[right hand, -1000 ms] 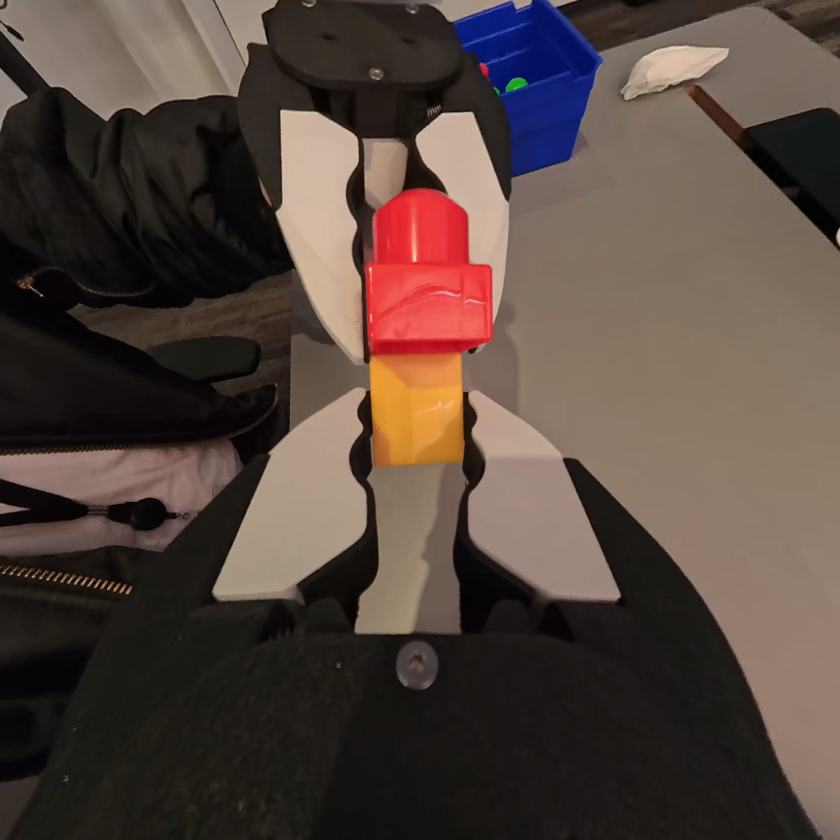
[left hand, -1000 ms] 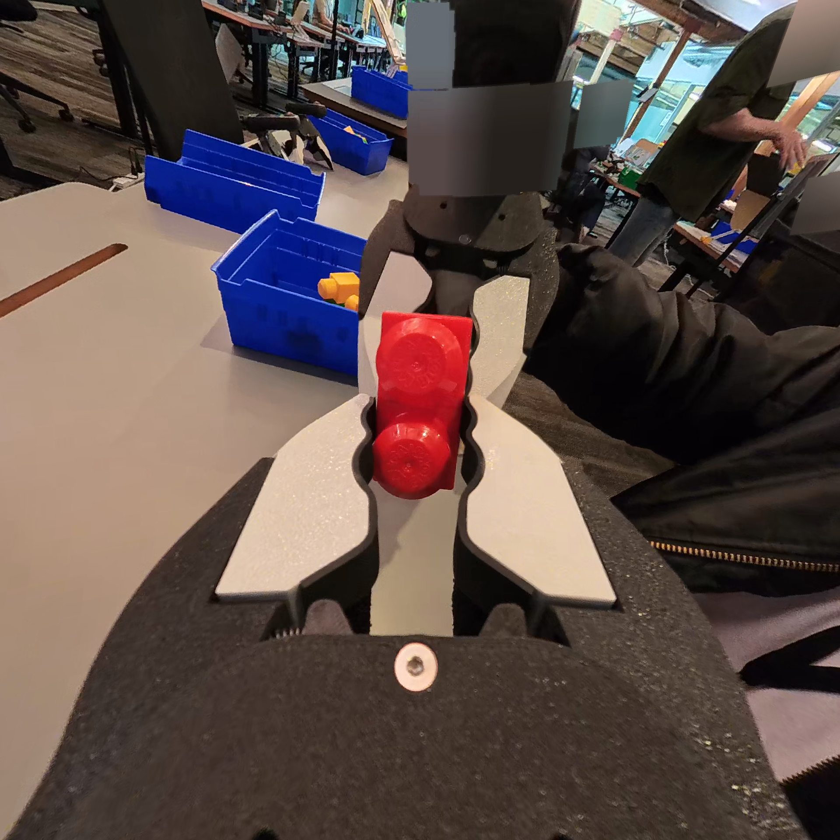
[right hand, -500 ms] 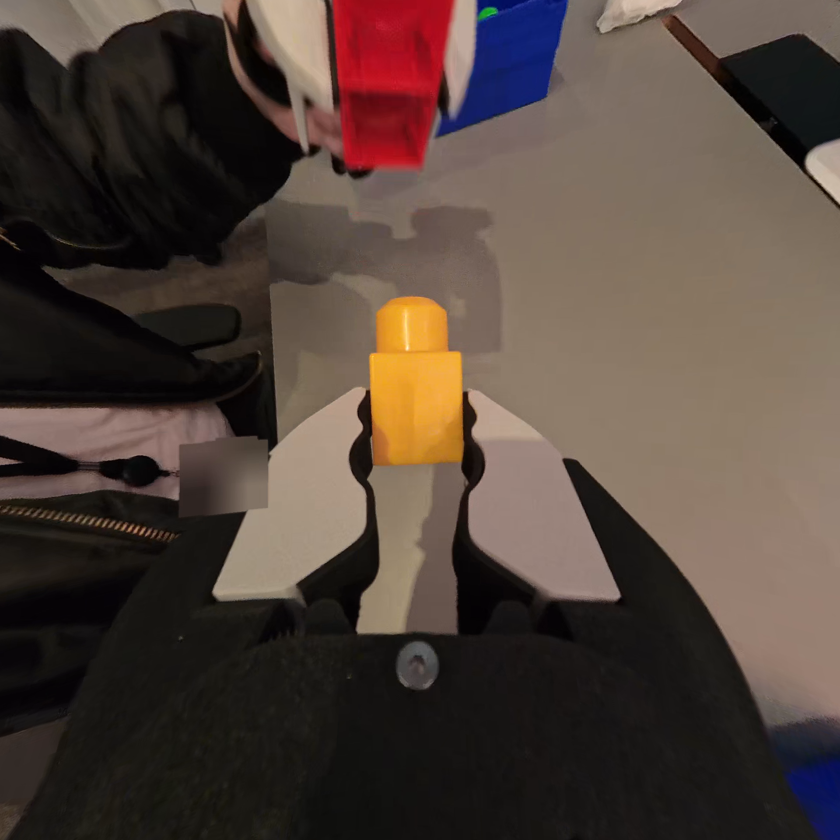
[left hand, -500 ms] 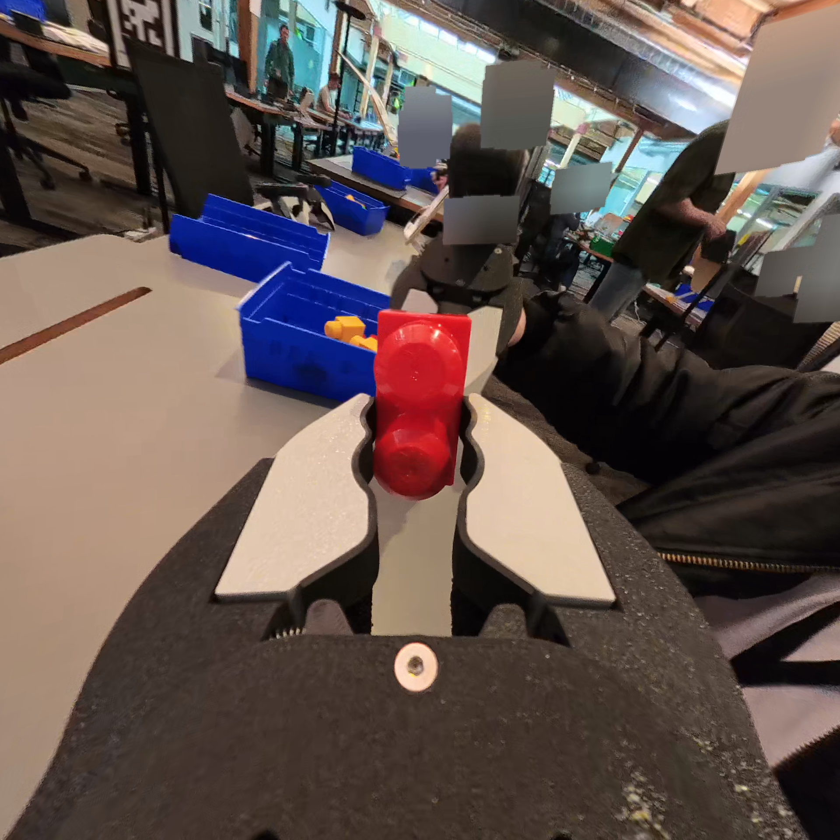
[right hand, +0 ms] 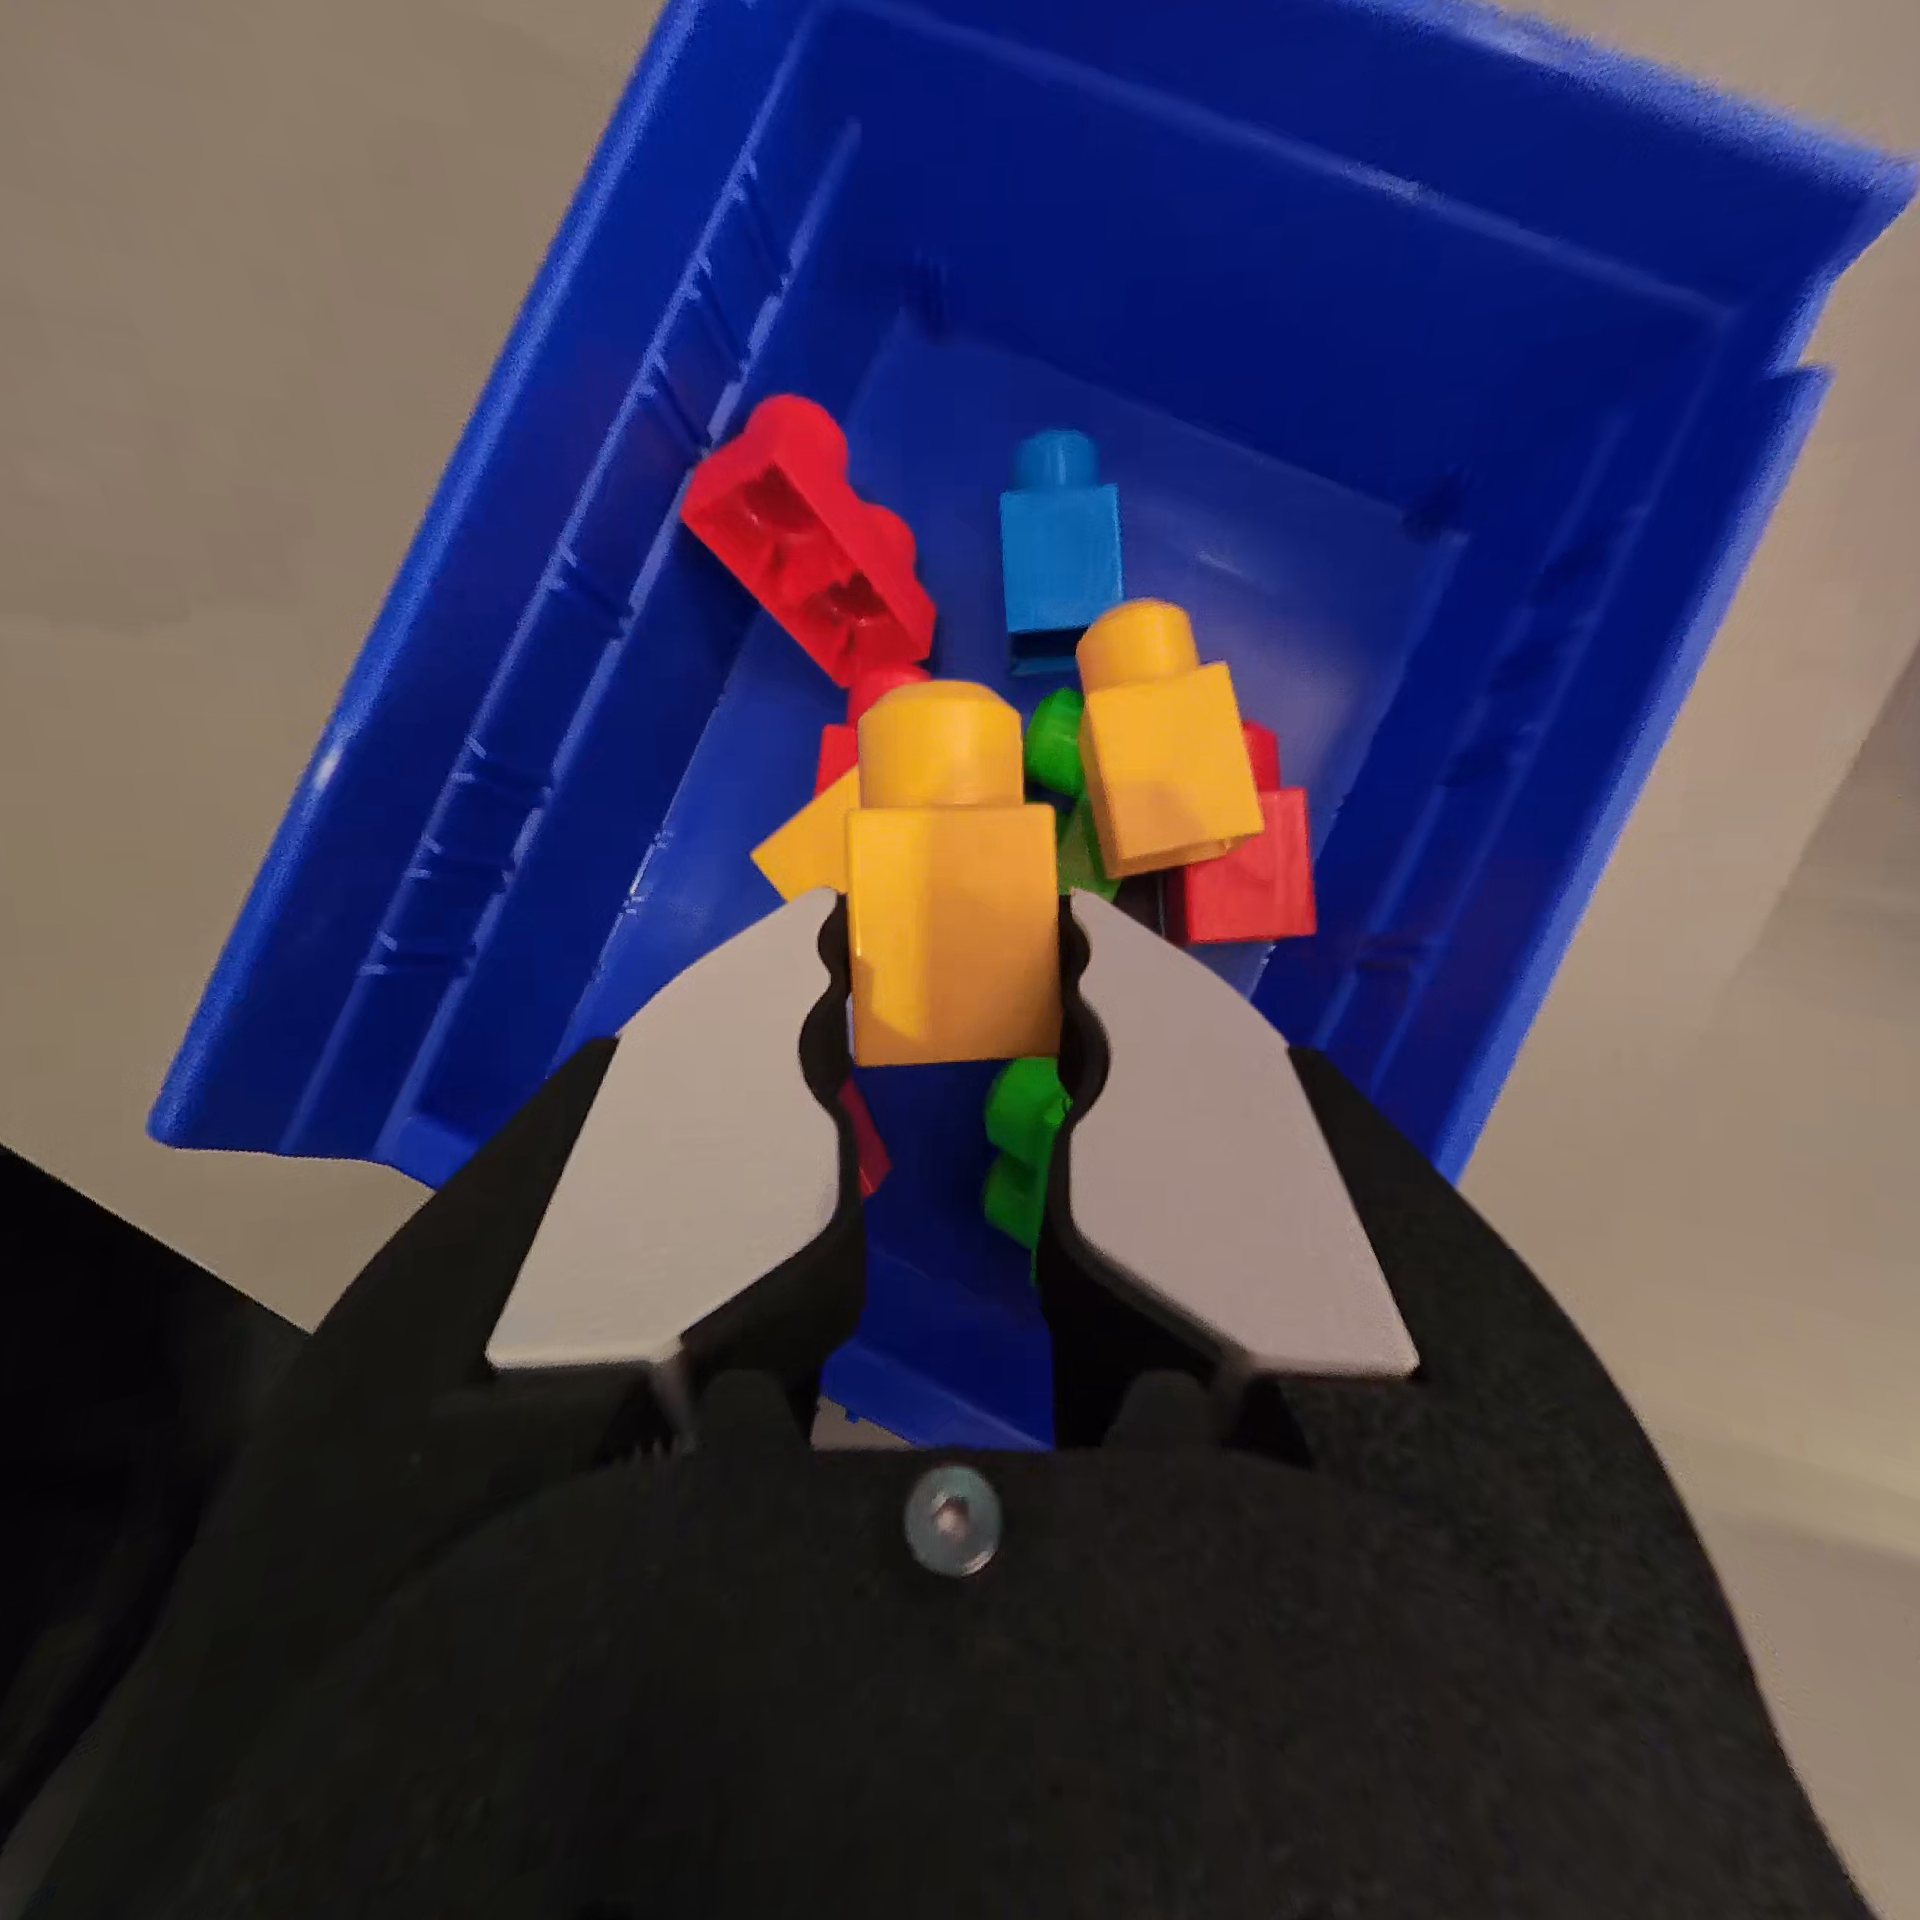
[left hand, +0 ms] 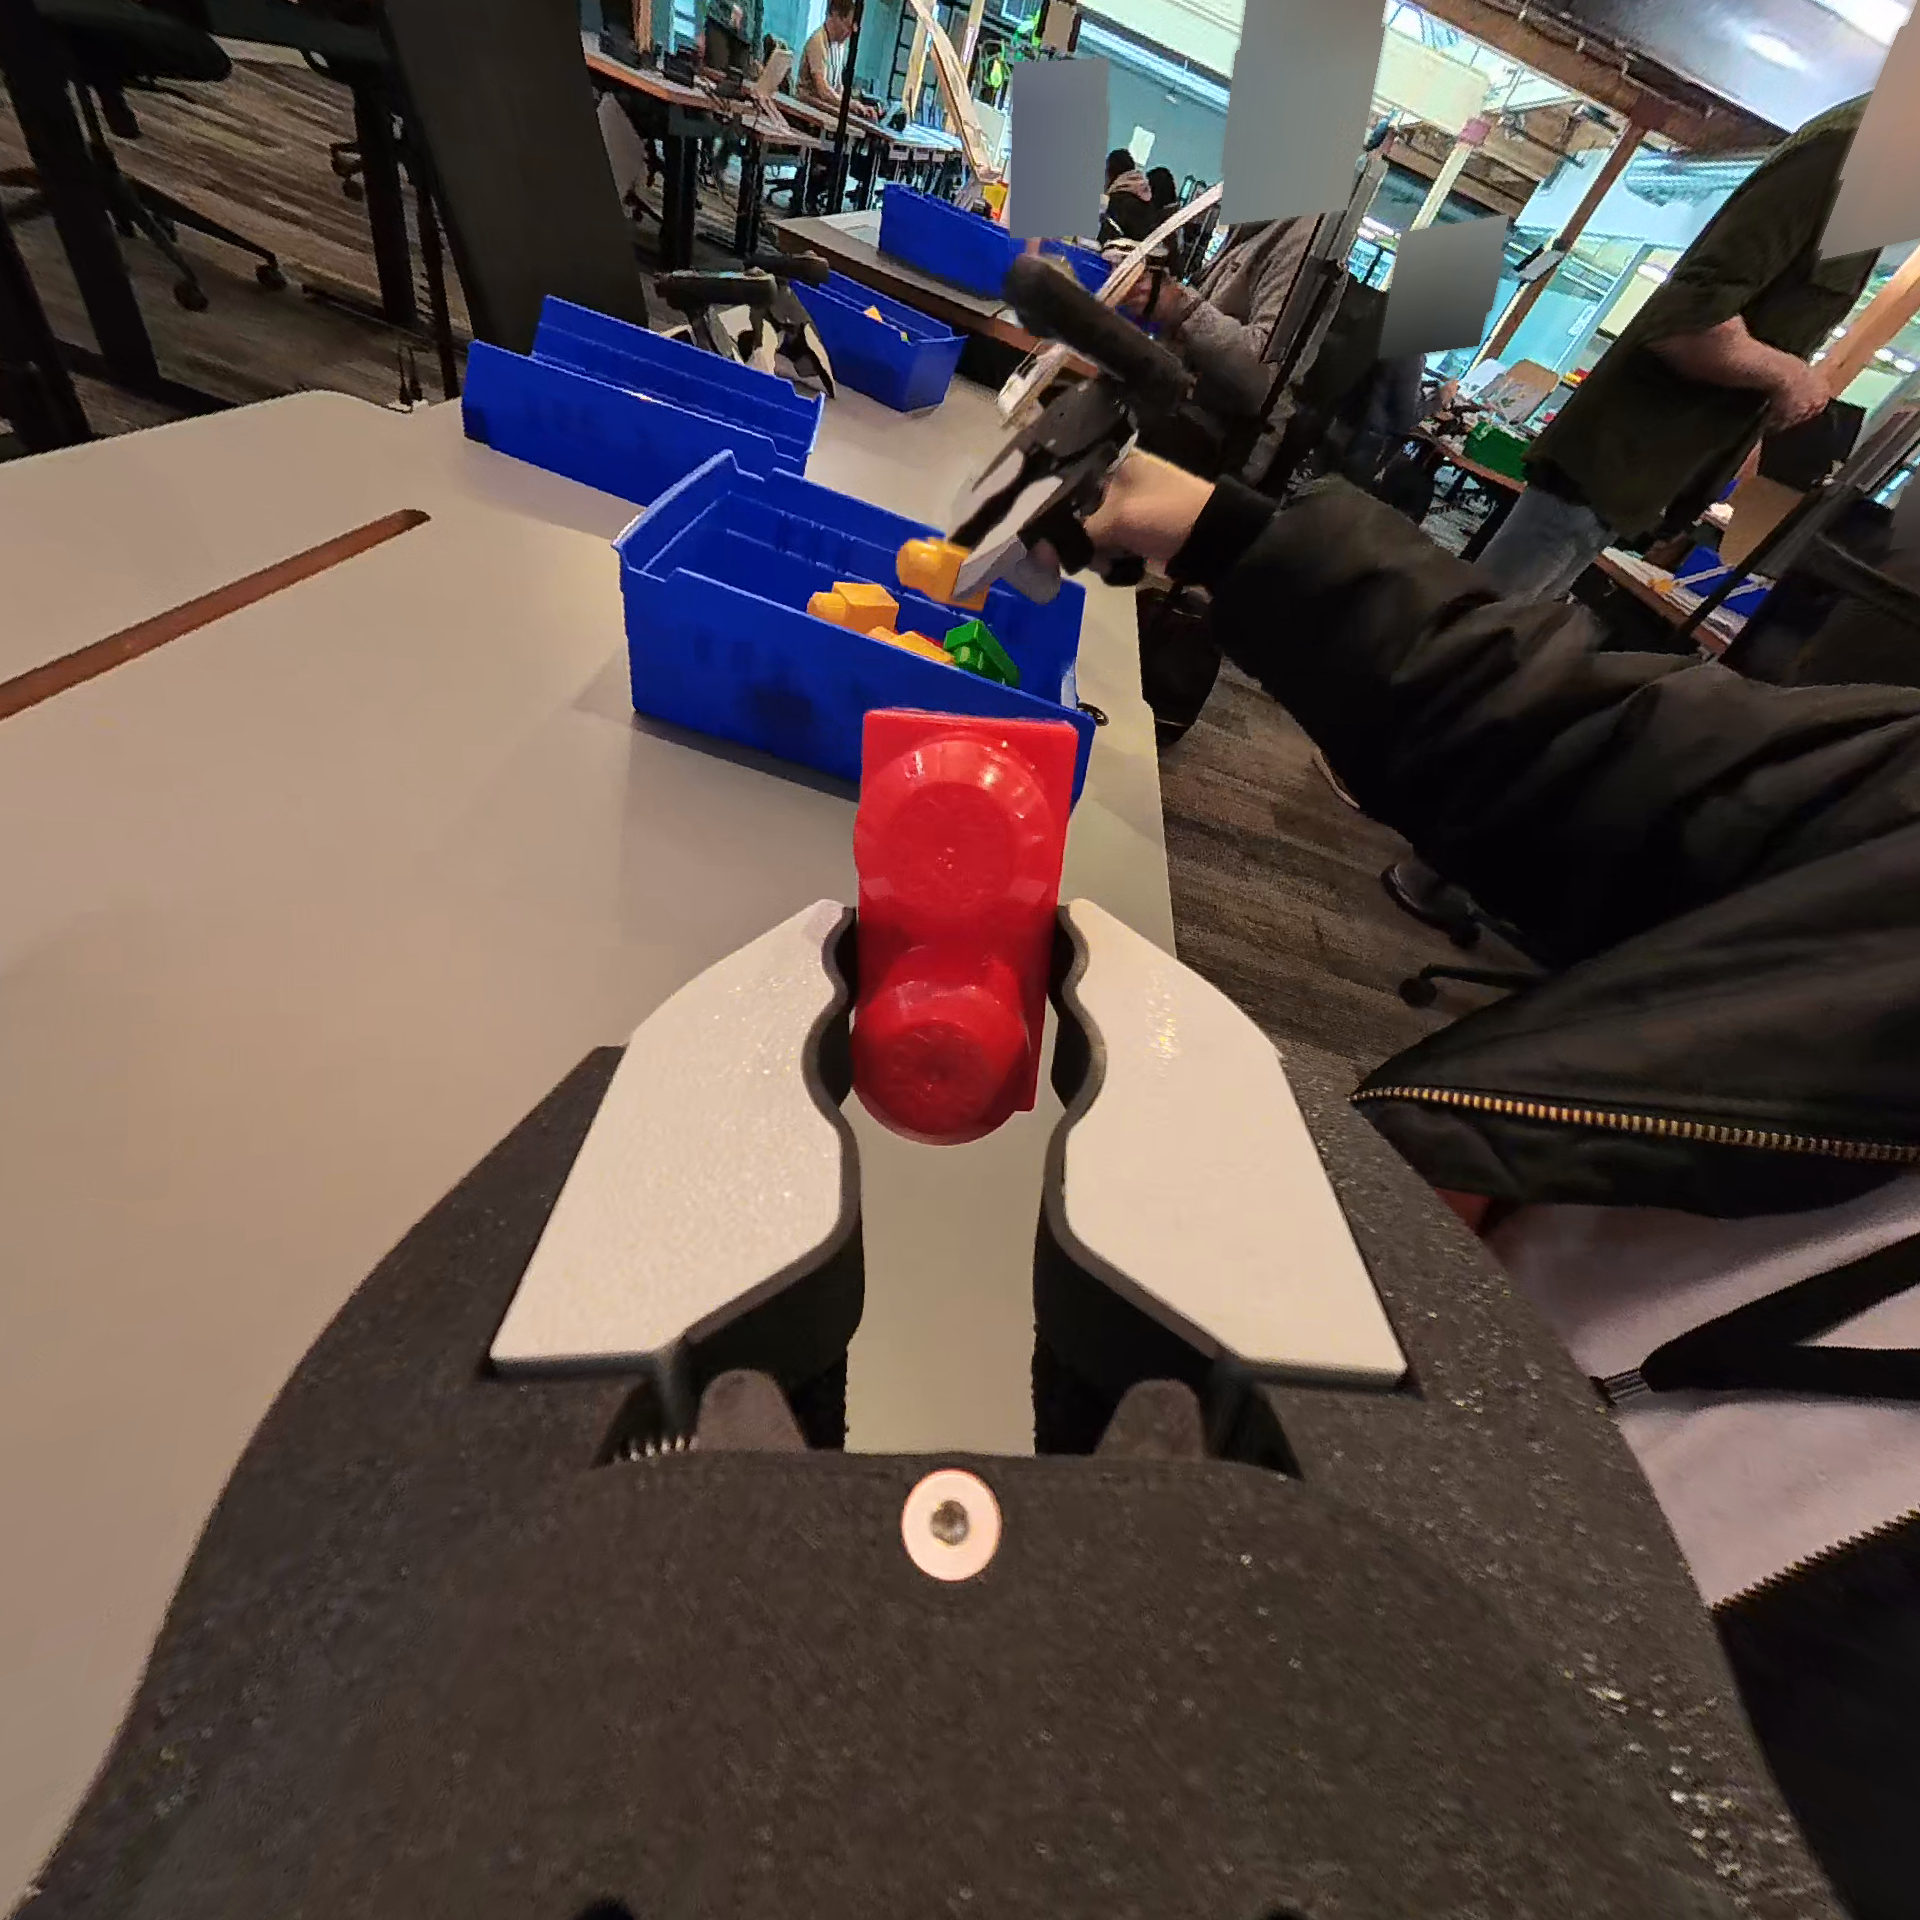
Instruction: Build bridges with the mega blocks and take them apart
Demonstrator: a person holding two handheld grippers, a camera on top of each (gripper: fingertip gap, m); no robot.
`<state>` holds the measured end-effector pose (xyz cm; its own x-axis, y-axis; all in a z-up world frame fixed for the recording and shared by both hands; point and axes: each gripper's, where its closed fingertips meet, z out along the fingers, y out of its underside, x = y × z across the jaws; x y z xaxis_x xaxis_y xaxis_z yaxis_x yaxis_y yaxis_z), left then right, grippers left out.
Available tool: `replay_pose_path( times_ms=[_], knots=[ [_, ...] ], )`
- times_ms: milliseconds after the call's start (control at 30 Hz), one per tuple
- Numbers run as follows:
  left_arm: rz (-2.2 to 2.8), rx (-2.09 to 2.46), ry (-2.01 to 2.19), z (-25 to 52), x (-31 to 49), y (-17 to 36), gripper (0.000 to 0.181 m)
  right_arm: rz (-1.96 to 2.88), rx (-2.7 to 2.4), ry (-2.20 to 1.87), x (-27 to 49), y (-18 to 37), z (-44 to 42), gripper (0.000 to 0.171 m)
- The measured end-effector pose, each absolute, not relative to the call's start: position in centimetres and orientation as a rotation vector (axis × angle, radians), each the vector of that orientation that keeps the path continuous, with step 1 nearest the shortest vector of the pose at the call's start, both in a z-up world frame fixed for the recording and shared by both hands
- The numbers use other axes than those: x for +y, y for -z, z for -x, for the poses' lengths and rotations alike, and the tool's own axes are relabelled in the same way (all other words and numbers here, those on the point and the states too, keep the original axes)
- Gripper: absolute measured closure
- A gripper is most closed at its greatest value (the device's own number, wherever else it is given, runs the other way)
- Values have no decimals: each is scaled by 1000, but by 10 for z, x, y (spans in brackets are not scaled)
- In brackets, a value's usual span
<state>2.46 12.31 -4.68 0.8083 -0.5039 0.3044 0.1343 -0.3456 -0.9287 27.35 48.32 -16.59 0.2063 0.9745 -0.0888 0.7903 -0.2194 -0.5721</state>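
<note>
My left gripper (left hand: 951,914) is shut on a red two-stud block (left hand: 951,894) and holds it above the grey table (left hand: 312,883), near its right edge. My right gripper (right hand: 951,914) is shut on a yellow one-stud block (right hand: 951,914) and holds it over the open blue bin (right hand: 1299,260). The bin holds several loose blocks: a red two-stud (right hand: 805,540), a blue one-stud (right hand: 1060,551), a yellow one-stud (right hand: 1158,748), green and red ones. In the left wrist view the right gripper (left hand: 982,571) hangs over the same bin (left hand: 748,665) with the yellow block (left hand: 930,566).
More blue bins (left hand: 634,405) stand farther back on the table. A brown slot (left hand: 208,603) runs across the table at left. A black jacket sleeve (left hand: 1558,727) lies off the table's right edge. People stand at benches in the background.
The red and yellow blocks, joined a second ago, are pulled apart. My right gripper has swung the yellow block over the blue bin. My left gripper keeps the red block.
</note>
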Motion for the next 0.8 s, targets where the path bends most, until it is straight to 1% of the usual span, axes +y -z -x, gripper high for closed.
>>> replay_pose_path(
  times_ms=[133, 200, 300, 367, 400, 433, 500, 567, 633, 700, 800],
  knots=[
    [1824, 291, 682, -30, 126, 49, 146, 2115, -1666, -533, 489, 187, -282, 134],
    [1833, 304, 687, -33, 126, 50, 146, 2111, -1644, -531, 492, 186, -282, 123],
    [1861, 327, 680, -36, 126, 54, 146, 2041, -1627, -586, 489, 169, -276, 122],
    [1891, 347, 624, -35, 130, 58, 146, 1959, -1608, -668, 478, 145, -264, 123],
    [1905, 361, 573, -33, 134, 60, 146, 1906, -1602, -760, 464, 128, -252, 127],
    [1916, 378, 540, -34, 138, 61, 146, 1847, -1599, -862, 447, 109, -238, 127],
    [1944, 423, 514, -39, 147, 64, 146, 1689, -1638, -1028, 404, 70, -209, 125],
    [1965, 487, 574, -54, 153, 67, 146, 1451, -1786, -1106, 350, 40, -184, 122],
    [2001, 577, 675, -73, 155, 72, 146, 1169, -2010, -1113, 293, 28, -170, 122],
    [2046, 653, 766, -90, 154, 78, 146, 935, -2199, -1090, 246, 28, -162, 125],
    [2083, 749, 842, -111, 153, 81, 146, 703, -2322, -1066, 199, 30, -147, 127]
  ],
)
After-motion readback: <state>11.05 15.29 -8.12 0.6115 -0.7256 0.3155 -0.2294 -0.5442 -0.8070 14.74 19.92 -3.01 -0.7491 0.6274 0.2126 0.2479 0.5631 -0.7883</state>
